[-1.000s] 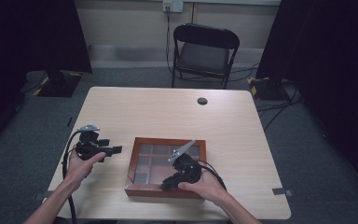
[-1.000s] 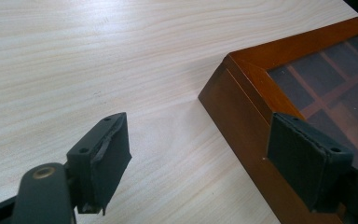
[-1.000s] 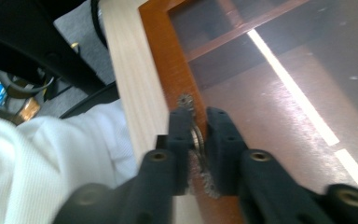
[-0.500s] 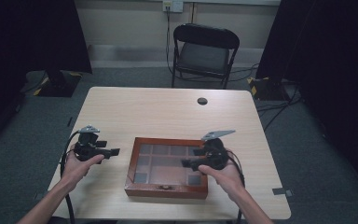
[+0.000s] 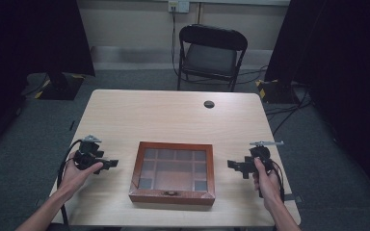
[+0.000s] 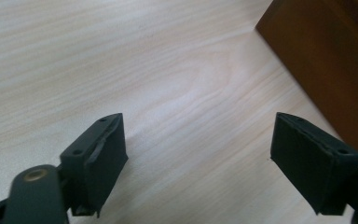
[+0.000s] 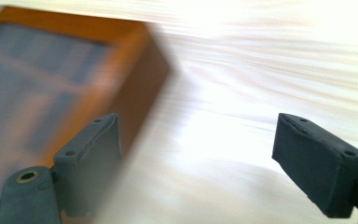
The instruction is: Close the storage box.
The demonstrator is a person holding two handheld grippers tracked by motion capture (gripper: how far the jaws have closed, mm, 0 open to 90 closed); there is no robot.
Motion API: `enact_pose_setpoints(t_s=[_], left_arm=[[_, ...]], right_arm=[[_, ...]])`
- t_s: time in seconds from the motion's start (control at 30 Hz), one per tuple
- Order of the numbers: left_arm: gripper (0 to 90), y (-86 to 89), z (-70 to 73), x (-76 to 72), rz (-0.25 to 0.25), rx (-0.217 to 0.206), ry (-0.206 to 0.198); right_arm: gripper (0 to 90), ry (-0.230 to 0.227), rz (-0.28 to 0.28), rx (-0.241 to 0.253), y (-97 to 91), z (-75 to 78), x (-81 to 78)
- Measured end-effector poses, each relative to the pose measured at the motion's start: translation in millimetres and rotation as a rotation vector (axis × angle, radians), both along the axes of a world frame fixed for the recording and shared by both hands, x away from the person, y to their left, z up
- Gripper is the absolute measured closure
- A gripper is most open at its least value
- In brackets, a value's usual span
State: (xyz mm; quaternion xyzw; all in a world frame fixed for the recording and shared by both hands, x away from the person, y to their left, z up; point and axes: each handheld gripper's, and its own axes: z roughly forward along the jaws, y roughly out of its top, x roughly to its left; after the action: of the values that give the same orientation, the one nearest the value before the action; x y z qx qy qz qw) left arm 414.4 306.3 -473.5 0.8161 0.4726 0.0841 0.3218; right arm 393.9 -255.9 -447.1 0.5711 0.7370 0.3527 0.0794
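Between both claws, wooden box, chair beyond table

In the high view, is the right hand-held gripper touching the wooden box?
No. The right hand-held gripper sits off to the side of the box, with bare table between them.

Your left gripper and right gripper are both matt black, each with two blocky, flat-faced pads that have small screw holes sunk along their top edges. Behind the left-hand pad a rounded black knuckle carries a brass-coloured rivet. A grey plate tops each body, a black cable trails rearward, and your forearms are bare, unsleeved.
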Motion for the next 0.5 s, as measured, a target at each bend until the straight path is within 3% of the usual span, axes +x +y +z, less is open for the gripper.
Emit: enact_pose_setpoints(t_s=[0.07, 0.1, 0.17, 0.2, 0.23, 0.27, 0.3, 0.33, 0.37, 0.4, 0.43, 0.5], left_arm=[[18.5, -3.1, -5.3, 2.6, -0.004, 0.033, 0.023], [17.9, -3.3, -6.5, 3.7, -0.011, 0.044, 0.021], [17.7, -3.0, -7.8, 4.4, 0.001, 0.054, 0.002], [17.7, -3.0, -9.1, 3.6, 0.022, 0.087, -0.02], [17.5, -3.0, -9.1, 3.6, 0.022, 0.087, -0.02], [17.5, -4.3, -11.4, 2.2, 0.033, 0.124, -0.049], [15.6, -5.5, -13.0, 1.4, 0.049, 0.152, -0.069], [13.1, -5.0, -15.4, 1.2, 0.067, 0.137, -0.081], [6.6, -3.6, -21.5, 2.0, 0.104, 0.126, -0.112], [0.0, -3.6, -21.5, 2.0, 0.104, 0.126, -0.112], [0.0, -3.5, -23.9, 2.1, 0.126, 0.114, -0.132], [0.0, -2.0, -26.0, 2.2, 0.129, 0.093, -0.15]], right_arm=[[14.9, 0.011, -0.024, -0.018, -3.8, -4.8, 1.7], [14.7, 0.021, -0.038, -0.064, -8.5, -13.8, 4.2], [14.9, 0.044, -0.054, -0.137, -8.3, -22.6, 5.7], [14.9, 0.061, -0.053, -0.17, -6.7, -26.3, 6.4], [14.9, 0.061, -0.053, -0.17, -6.7, -26.3, 6.4], [14.1, 0.065, -0.046, -0.191, -5.9, -28.7, 7.0], [14.5, 0.048, -0.058, -0.22, -2.9, -30.4, 6.3], [14.4, 0.035, -0.064, -0.236, -2.0, -31.3, 6.0], [12.8, -0.015, -0.071, -0.284, 2.2, -35.6, 4.2], [12.8, -0.015, -0.071, -0.284, 2.2, -35.6, 4.2], [5.5, -0.067, -0.073, -0.294, 5.1, -41.8, 2.4], [0.0, -0.092, -0.065, -0.29, 7.9, -46.0, 1.2]])
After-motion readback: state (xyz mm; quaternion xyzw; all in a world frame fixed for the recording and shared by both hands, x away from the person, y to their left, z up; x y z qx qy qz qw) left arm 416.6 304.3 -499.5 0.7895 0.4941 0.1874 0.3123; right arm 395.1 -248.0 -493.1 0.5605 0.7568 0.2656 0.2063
